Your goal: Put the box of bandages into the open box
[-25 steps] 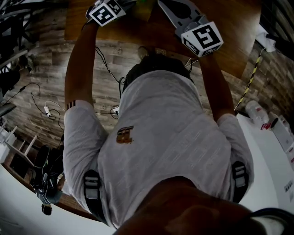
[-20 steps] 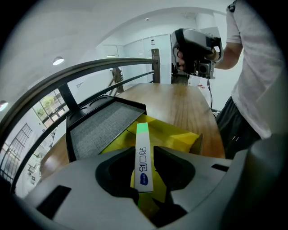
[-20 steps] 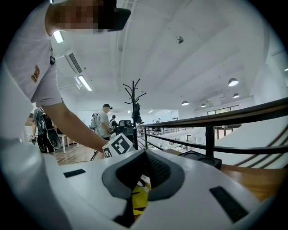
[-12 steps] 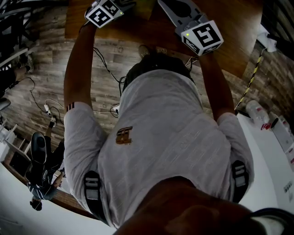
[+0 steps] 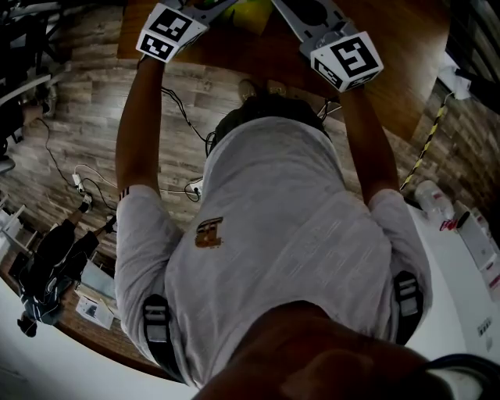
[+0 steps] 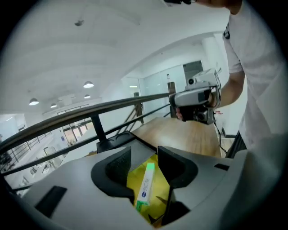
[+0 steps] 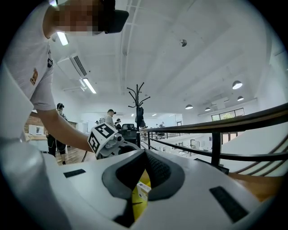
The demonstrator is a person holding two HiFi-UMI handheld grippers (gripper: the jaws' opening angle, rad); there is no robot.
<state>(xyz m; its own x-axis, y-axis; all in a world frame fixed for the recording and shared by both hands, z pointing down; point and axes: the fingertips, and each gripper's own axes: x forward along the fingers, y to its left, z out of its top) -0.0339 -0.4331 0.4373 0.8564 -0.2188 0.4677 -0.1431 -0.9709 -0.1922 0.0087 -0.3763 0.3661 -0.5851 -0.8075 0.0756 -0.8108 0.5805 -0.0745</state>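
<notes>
Looking along my left gripper [image 6: 144,155], its jaws stand wide apart and press on nothing. Below and between them the bandage box [image 6: 145,186], white with a green end, lies inside the yellow open box [image 6: 159,200]. My right gripper [image 7: 145,155] has its jaw tips together; through the gap beneath them I see the same yellow box [image 7: 137,202] and the bandage box [image 7: 143,189]. From the head, only the left marker cube [image 5: 166,31], the right marker cube [image 5: 348,58] and a corner of the yellow box [image 5: 250,12] show; the jaws are cut off at the top edge.
The brown wooden table [image 5: 391,47] lies under both grippers, with a black railing [image 6: 90,114] behind it. Cables [image 5: 86,183] trail over the plank floor. A white counter [image 5: 461,258] with bottles stands at the right. People stand far off [image 7: 108,117].
In the head view the left marker cube has shifted a little left, and a corner of the yellow box has come into sight at the top edge. The right cube has barely moved.
</notes>
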